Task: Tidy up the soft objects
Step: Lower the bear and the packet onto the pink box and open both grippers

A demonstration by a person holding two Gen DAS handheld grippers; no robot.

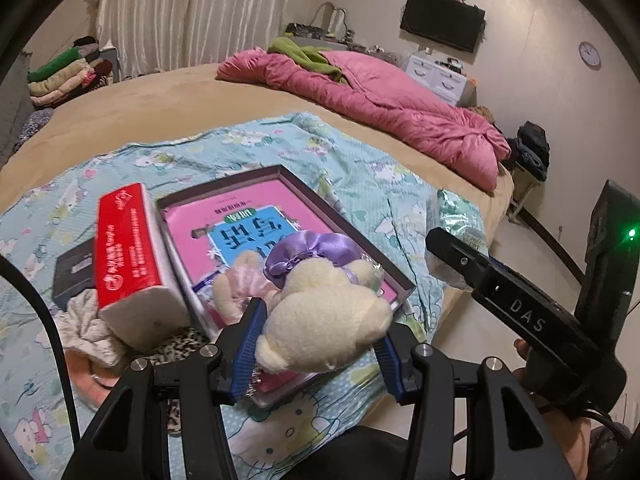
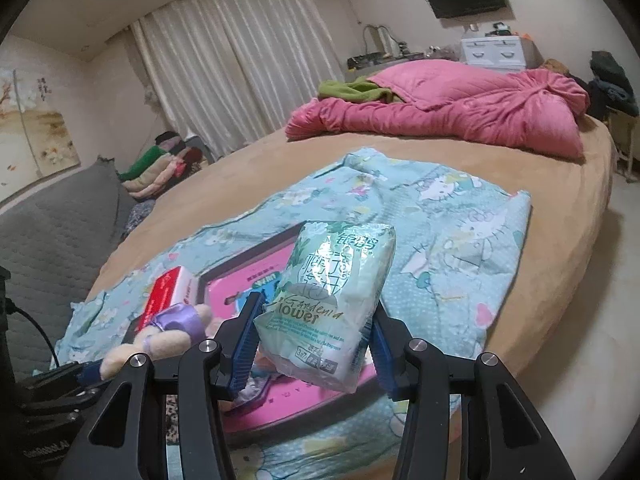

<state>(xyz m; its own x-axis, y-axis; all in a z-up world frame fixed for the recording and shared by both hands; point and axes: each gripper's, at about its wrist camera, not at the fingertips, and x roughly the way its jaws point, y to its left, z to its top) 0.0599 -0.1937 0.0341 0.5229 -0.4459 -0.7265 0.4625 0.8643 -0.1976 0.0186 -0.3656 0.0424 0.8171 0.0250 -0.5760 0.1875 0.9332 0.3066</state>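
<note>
My left gripper [image 1: 320, 340] is shut on a cream plush toy [image 1: 324, 316] with a purple satin bow [image 1: 312, 250], held over the near corner of a shallow box [image 1: 304, 190] with a pink book inside. The toy also shows in the right wrist view [image 2: 160, 340]. My right gripper [image 2: 312, 344] is shut on a pale green tissue pack [image 2: 332, 300] marked "Gardenia Flower", held above the box's [image 2: 248, 252] right side. It also shows in the left wrist view [image 1: 456, 232]. A red and white tissue pack [image 1: 132, 256] leans on the box's left wall.
Everything lies on a light blue cartoon-print cloth [image 1: 360, 160] spread over a round tan bed [image 2: 520, 168]. A dark small box [image 1: 72, 272], a crumpled white cloth [image 1: 88, 328] and a leopard-print cloth [image 1: 176, 344] lie at left. A pink quilt [image 1: 380, 96] fills the far side.
</note>
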